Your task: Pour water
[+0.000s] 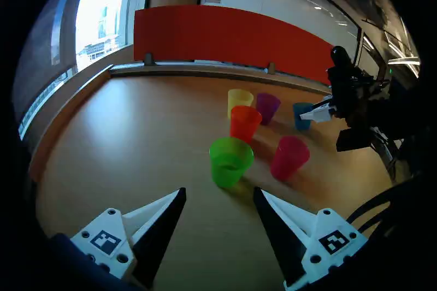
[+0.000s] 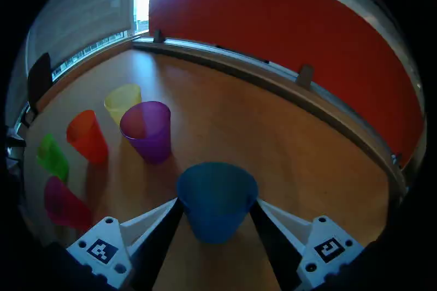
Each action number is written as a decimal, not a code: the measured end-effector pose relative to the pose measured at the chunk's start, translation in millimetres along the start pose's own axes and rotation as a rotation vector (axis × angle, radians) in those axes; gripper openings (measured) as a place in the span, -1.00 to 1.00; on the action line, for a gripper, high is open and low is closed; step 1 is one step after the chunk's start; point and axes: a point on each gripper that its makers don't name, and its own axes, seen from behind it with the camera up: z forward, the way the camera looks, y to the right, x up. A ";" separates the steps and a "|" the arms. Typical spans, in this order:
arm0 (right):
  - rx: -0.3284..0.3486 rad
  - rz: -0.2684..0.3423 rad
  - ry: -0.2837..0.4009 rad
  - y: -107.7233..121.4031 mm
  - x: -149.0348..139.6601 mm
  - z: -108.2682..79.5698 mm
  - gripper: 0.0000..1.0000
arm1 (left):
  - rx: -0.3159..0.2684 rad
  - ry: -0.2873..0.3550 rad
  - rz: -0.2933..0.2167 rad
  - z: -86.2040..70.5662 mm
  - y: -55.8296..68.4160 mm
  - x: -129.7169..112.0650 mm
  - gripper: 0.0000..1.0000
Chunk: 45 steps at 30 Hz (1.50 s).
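Blue plastic cup (image 2: 217, 209) stands between my right gripper's (image 2: 216, 202) fingers, close at 12 o'clock. The jaws flank its walls, but I cannot tell whether they actually press on it. My left gripper (image 1: 219, 191) is spread and empty, with the green cup (image 1: 231, 161) just ahead at 12 o'clock on the wooden table (image 1: 136, 138). I judge this to be the pick-up before pouring. Next comes a firm squeeze, a level lift, then a tilt over a receiving cup. 5 others stand near, with the purple cup (image 2: 146, 130) nearest at 10 o'clock.
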 end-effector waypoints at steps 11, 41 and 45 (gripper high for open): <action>-0.003 -0.011 -0.003 0.7 -5.4 -4.5 0.79 | 0.009 0.024 -0.021 -4.6 -2.9 7.2 0.82; -0.037 -0.004 -0.062 0.9 -40.7 -32.3 0.99 | 0.014 0.048 -0.002 -16.1 -1.9 10.7 0.81; -0.042 0.008 -0.063 -3.0 -49.9 -42.0 1.00 | 0.018 0.052 0.008 -18.0 -4.1 12.3 0.82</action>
